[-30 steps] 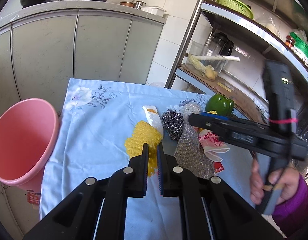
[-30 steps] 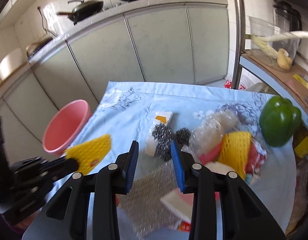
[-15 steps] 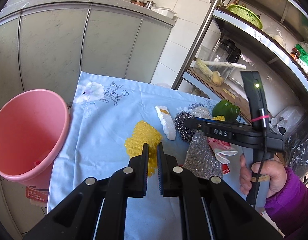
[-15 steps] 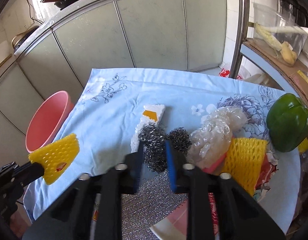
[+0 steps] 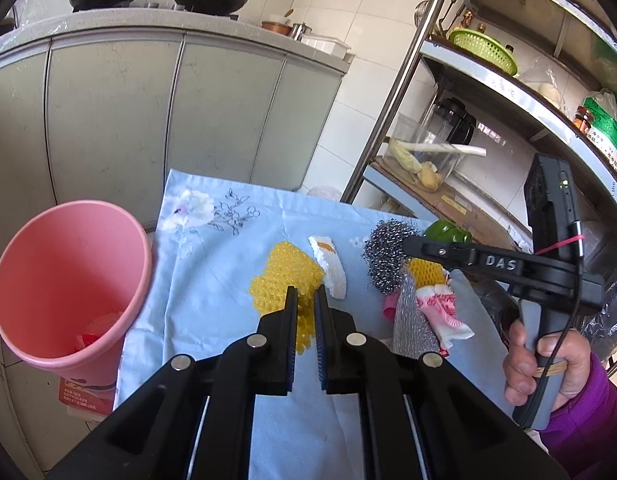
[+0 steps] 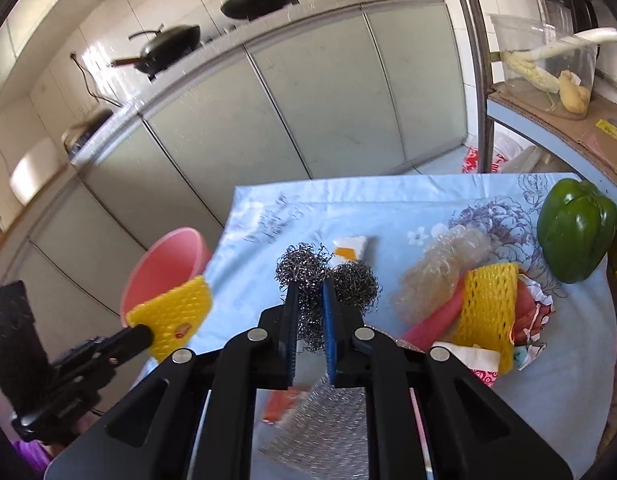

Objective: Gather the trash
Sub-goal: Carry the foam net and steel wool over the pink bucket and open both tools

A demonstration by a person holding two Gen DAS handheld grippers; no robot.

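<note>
In the left wrist view, the left gripper (image 5: 305,298) pointed down over the blue cloth (image 5: 212,280), and its jaws stood narrow, clamped on a yellow foam net (image 5: 286,270). The pink bin (image 5: 72,280) stood at the left, just beside the table edge, with some trash at its bottom. At the right, a hand (image 5: 548,364) in a purple sleeve held the right gripper (image 5: 406,245) by its handle, reaching in level from the right, with a steel scrubber (image 5: 384,258) at its tip. In the right wrist view, the right gripper (image 6: 307,290) tilted down toward the table; its jaws had just been closing and now pinched the scrubber (image 6: 308,276) between the pads. A second scrubber (image 6: 356,284) lay touching it. Another yellow net (image 6: 488,304) and a green pepper (image 6: 574,236) lay at the right on the cloth (image 6: 388,216). At the left, the left gripper (image 6: 148,330) held its net (image 6: 172,314) in front of the bin (image 6: 164,264).
</note>
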